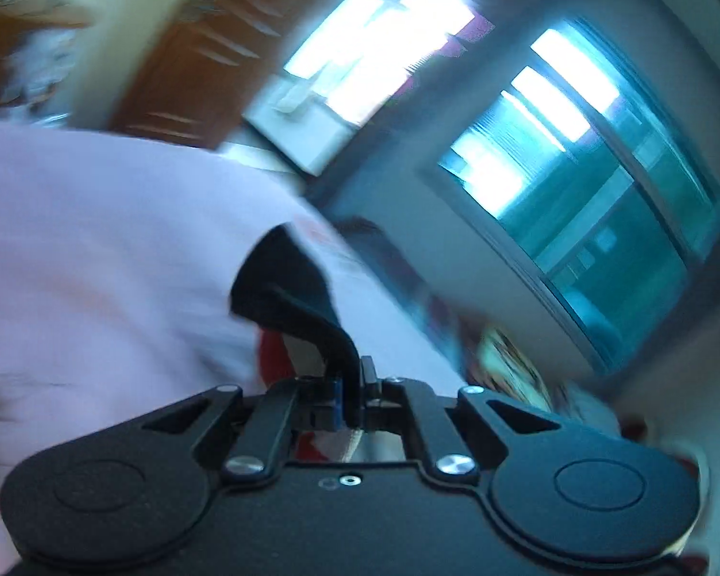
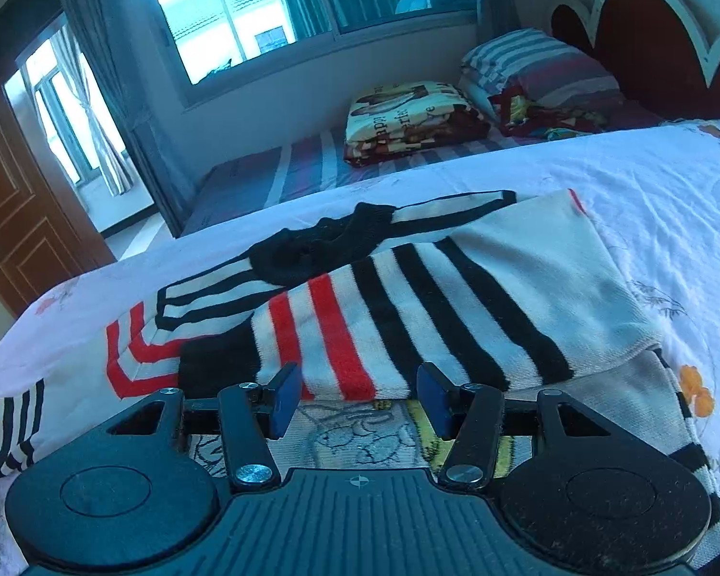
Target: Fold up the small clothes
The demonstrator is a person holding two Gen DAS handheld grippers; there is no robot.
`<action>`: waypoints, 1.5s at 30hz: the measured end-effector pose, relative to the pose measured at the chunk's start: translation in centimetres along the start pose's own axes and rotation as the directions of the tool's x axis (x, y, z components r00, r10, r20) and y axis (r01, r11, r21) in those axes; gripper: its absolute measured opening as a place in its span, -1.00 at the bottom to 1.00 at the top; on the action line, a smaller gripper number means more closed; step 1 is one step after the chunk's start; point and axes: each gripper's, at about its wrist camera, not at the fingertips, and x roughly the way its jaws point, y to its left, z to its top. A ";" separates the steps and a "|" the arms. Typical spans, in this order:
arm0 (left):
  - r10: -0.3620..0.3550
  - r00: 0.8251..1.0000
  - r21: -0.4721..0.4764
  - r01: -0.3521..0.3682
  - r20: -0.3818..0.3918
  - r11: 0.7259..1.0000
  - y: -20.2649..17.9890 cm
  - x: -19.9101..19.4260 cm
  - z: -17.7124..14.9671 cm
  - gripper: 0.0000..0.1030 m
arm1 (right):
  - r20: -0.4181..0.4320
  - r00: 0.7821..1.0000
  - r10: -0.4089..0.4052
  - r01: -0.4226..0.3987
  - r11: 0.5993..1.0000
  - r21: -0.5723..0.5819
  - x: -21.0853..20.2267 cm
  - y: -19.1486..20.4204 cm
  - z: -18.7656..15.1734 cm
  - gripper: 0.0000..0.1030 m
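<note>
A small striped sweater (image 2: 408, 297), white with black and red bands and a black collar, lies partly folded on the white sheet (image 2: 648, 201). My right gripper (image 2: 357, 401) is open and empty, its blue pads (image 2: 285, 401) just short of the sweater's folded near edge. In the blurred left wrist view my left gripper (image 1: 353, 384) is shut on a black fabric edge of the sweater (image 1: 288, 293), lifted up over the sheet (image 1: 96, 249). A bit of red and white fabric (image 1: 273, 355) shows beneath it.
Behind the sheet lie a folded patterned blanket (image 2: 408, 117) and striped pillows (image 2: 537, 67) by a red headboard (image 2: 648, 43). Windows (image 2: 245, 5) and a brown door (image 2: 14, 211) stand at the back and left. The left view shows windows (image 1: 590, 163) and the door (image 1: 192, 57), tilted.
</note>
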 end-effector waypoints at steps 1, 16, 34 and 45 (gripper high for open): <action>-0.033 0.999 0.044 0.034 -0.025 0.998 -2.1 0.7 -0.5 -0.91 | 0.007 1.000 0.001 -0.001 1.000 0.010 -0.2 -0.4 0.0 0.05; -0.132 0.916 0.470 0.314 -0.379 0.825 -25.3 11.7 -19.5 -0.91 | 0.069 0.998 0.005 -0.015 0.989 0.149 -2.7 -10.5 3.1 0.05; 0.045 0.974 0.692 0.124 -0.221 0.711 -17.2 1.5 -19.6 0.02 | -0.033 0.970 0.240 -0.222 0.935 0.276 2.5 -11.0 3.9 0.05; 0.201 0.955 0.715 0.017 -0.220 0.699 -11.1 5.0 -16.2 -0.57 | -0.069 0.980 0.185 -0.182 0.982 0.038 5.8 -5.6 5.6 -0.96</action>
